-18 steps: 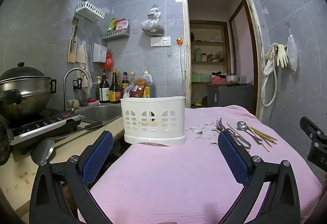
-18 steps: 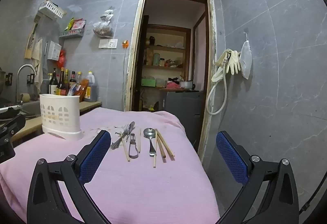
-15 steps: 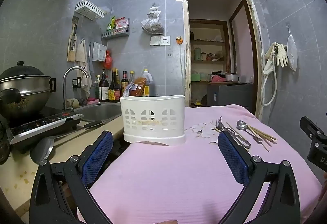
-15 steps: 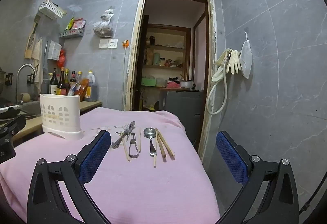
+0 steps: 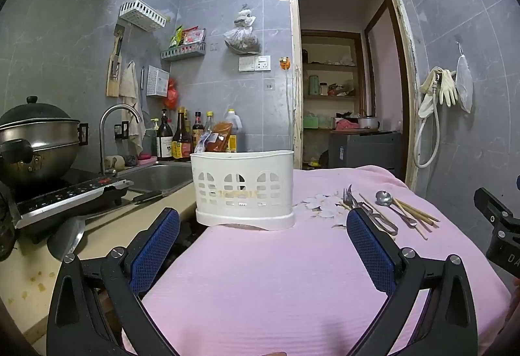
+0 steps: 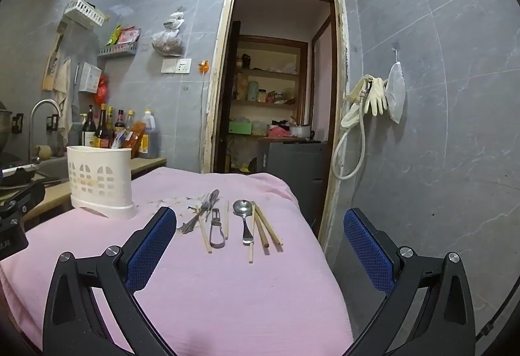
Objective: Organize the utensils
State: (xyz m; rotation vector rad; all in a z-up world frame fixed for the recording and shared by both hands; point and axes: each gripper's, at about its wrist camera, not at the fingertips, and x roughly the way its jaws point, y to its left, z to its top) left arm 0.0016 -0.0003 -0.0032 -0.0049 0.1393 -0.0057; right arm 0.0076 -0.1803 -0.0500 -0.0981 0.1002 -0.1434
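A white plastic utensil holder (image 5: pixel 243 188) (image 6: pixel 99 180) stands on a pink cloth (image 5: pixel 276 274) (image 6: pixel 227 284). To its right lie a metal spoon (image 6: pixel 243 219) (image 5: pixel 386 201), forks (image 6: pixel 203 211) (image 5: pixel 348 197), a peeler (image 6: pixel 216 227) and wooden chopsticks (image 6: pixel 265 227) (image 5: pixel 414 213). My left gripper (image 5: pixel 263 245) is open and empty, just in front of the holder. My right gripper (image 6: pixel 260 245) is open and empty, facing the utensils from nearer the camera.
A counter at the left carries a sink (image 5: pixel 156 175), a faucet (image 5: pixel 110 135), sauce bottles (image 5: pixel 182 138), an induction hob (image 5: pixel 68 196) and a steel pot (image 5: pixel 35 138). An open doorway (image 6: pixel 276 96) lies behind. The cloth drops off at the right edge (image 6: pixel 312 226).
Both grippers stay open and almost still. The left view has shifted very slightly; nothing on the cloth has moved.
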